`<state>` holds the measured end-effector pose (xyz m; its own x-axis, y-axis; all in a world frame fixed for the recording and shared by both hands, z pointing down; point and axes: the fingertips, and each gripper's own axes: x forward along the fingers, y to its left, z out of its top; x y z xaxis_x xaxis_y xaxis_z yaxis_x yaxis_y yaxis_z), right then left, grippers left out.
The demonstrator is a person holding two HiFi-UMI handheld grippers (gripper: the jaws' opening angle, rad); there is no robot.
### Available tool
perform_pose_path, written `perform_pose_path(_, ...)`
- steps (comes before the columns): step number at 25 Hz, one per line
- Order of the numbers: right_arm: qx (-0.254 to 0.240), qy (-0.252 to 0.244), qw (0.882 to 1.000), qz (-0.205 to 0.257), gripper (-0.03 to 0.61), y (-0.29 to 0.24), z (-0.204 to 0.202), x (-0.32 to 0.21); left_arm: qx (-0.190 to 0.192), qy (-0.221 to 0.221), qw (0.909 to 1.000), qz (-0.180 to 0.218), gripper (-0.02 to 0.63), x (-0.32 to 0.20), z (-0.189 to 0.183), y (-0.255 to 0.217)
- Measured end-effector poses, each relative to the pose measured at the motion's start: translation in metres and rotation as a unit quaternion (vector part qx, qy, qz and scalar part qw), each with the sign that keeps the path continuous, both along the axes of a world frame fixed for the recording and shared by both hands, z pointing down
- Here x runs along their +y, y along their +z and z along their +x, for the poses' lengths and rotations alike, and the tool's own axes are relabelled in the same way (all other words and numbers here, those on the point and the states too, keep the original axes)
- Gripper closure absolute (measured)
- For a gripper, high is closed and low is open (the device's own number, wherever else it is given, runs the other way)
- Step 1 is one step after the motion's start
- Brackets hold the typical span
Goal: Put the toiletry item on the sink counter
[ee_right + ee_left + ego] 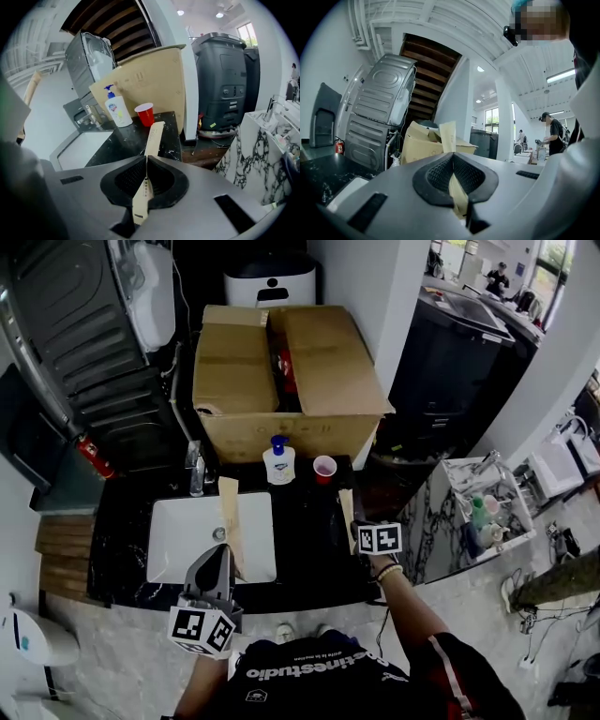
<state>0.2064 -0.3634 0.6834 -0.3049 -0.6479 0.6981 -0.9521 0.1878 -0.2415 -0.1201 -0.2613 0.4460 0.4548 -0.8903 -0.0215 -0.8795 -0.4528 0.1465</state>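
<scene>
Left gripper (454, 174): jaws pressed together on a flat tan packet (448, 136), which stands up over the white sink basin (178, 542). Right gripper (144, 180): jaws pinching a second slim packet (153, 135), its free end angled out above the black counter (309, 540) just right of the basin. Further back on the counter, a soap pump bottle (279, 463) and a red cup (324, 469) stand side by side, not touching, in front of an open cardboard box (234, 362).
</scene>
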Motion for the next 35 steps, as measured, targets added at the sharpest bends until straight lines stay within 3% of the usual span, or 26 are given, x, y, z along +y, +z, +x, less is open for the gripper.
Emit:
perform_pose_path(11, 0.022, 0.019, 0.999, -0.038, 0.532, 0.027, 0.007, -0.014, -0.007, -0.019, 0.9998, -0.001, 0.598, 0.006, -0.012, 0.001)
perform_pose_path(18, 0.05, 0.022, 0.998, -0.031, 0.529, 0.021, 0.011, -0.014, -0.006, -0.013, 0.9999, -0.002, 0.598, 0.006, -0.007, 0.001)
perform_pose_path(21, 0.046, 0.029, 0.998, -0.017, 0.44, 0.006, 0.013, -0.015, -0.008, -0.011, 0.9999, -0.003, 0.598, 0.007, -0.006, 0.002)
perform_pose_path(29, 0.018, 0.026, 0.995, 0.099, 0.451, -0.086, 0.006, -0.017, -0.006, -0.011, 0.9999, 0.005, 0.598, 0.007, -0.007, -0.004)
perform_pose_path(35, 0.004, -0.018, 0.97, 0.241, 0.525, -0.184, -0.02, 0.003, -0.006, 0.0, 1.0, 0.007, 0.598, 0.003, 0.002, -0.004)
